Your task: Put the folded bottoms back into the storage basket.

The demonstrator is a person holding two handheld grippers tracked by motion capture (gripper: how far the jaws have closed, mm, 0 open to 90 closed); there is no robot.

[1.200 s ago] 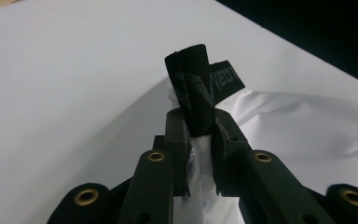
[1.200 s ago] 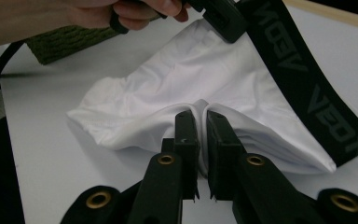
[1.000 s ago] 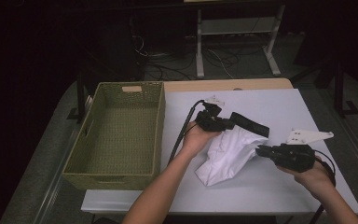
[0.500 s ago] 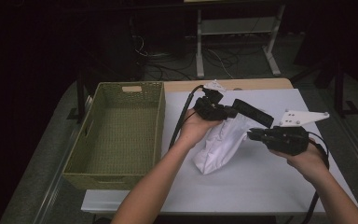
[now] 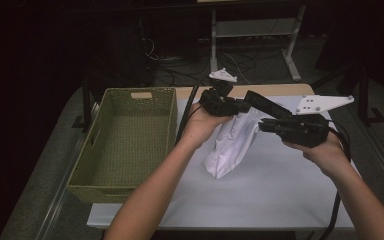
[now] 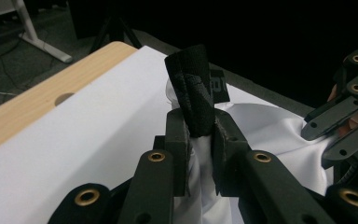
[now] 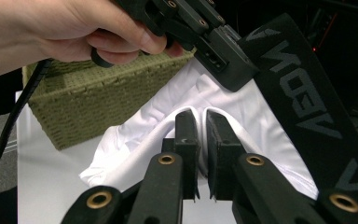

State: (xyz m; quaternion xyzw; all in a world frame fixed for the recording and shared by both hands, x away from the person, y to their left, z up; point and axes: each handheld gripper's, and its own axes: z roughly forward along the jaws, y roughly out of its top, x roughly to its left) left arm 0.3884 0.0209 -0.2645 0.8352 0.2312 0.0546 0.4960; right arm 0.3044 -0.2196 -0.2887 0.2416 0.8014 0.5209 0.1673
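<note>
A white garment (image 5: 230, 145) with a black lettered waistband (image 5: 267, 104) hangs over the white table, its lower end resting on the surface. My left gripper (image 5: 242, 106) is raised above the table's back middle, shut on a folded end of the waistband (image 6: 193, 88). The jaws of my left gripper (image 6: 200, 126) pinch that band with white cloth below. My right gripper (image 5: 262, 125) sits just right of it. In the right gripper view my right gripper (image 7: 201, 116) is shut on a fold of the white cloth (image 7: 135, 140), and the waistband (image 7: 303, 93) runs past on the right.
A green woven basket (image 5: 130, 92) stands on the left side of the table (image 5: 280, 195); its wall (image 7: 88, 98) shows behind the garment. A bare wooden strip (image 6: 42, 98) edges the table's far side. Desk legs and cables lie on the floor beyond.
Both grippers rose and the right one moved left toward the left one. The garment went from lying spread on the table to hanging between them.
</note>
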